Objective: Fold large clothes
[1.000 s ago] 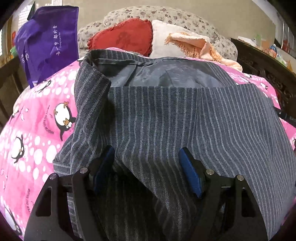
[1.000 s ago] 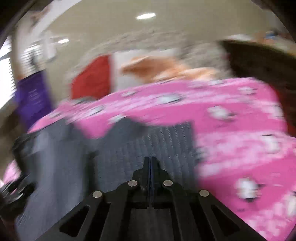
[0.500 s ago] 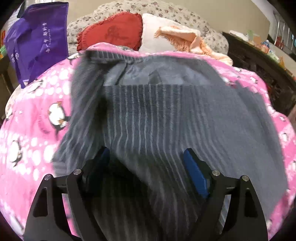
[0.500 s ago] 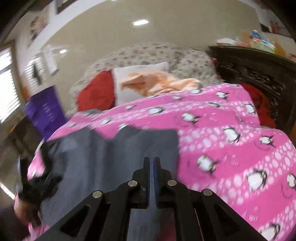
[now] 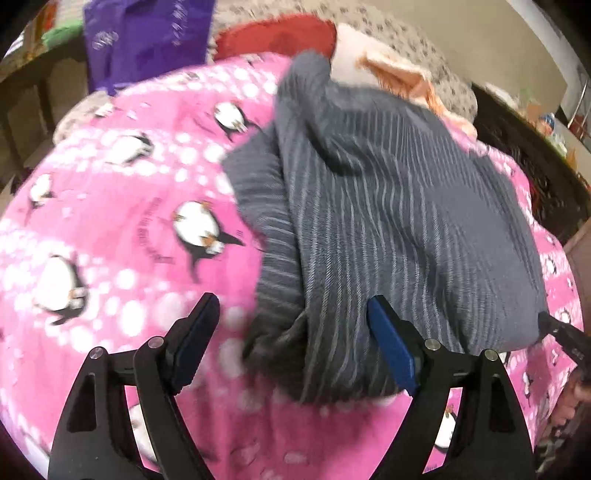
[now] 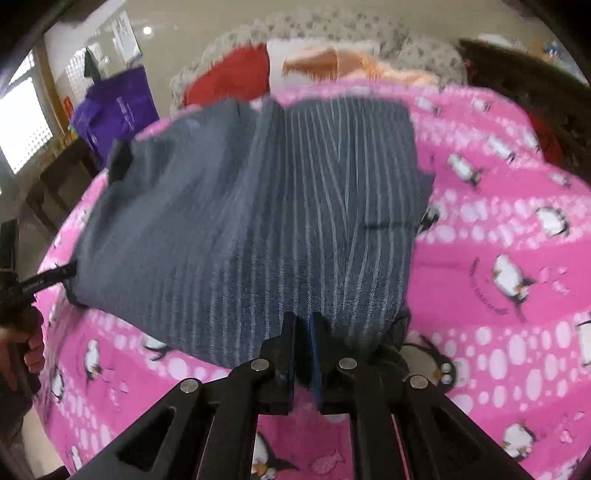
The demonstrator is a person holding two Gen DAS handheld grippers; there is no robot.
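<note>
A grey pinstriped garment (image 5: 388, 206) lies folded on a pink penguin blanket (image 5: 122, 229). My left gripper (image 5: 293, 332) stands open over the garment's near left edge. The bunched hem lies between its blue pads without being pinched, and the blanket shows by the left pad. In the right wrist view the same garment (image 6: 258, 221) spreads ahead. My right gripper (image 6: 302, 341) is at its near hem with the pads almost together. A thin gap is appearing as the jaws start opening, and the hem's edge still seems caught in it.
Red (image 5: 280, 33), white and peach cushions lie at the head of the bed. A purple bag (image 6: 118, 107) hangs at the left. Dark wooden furniture (image 5: 535, 158) lines the right side. A hand (image 6: 22, 332) shows at the left edge of the right wrist view.
The left gripper swung left, so the garment now sits right of centre with blanket under the left finger. The right gripper travelled along with the garment's edge, and a narrow gap shows between its pads.
</note>
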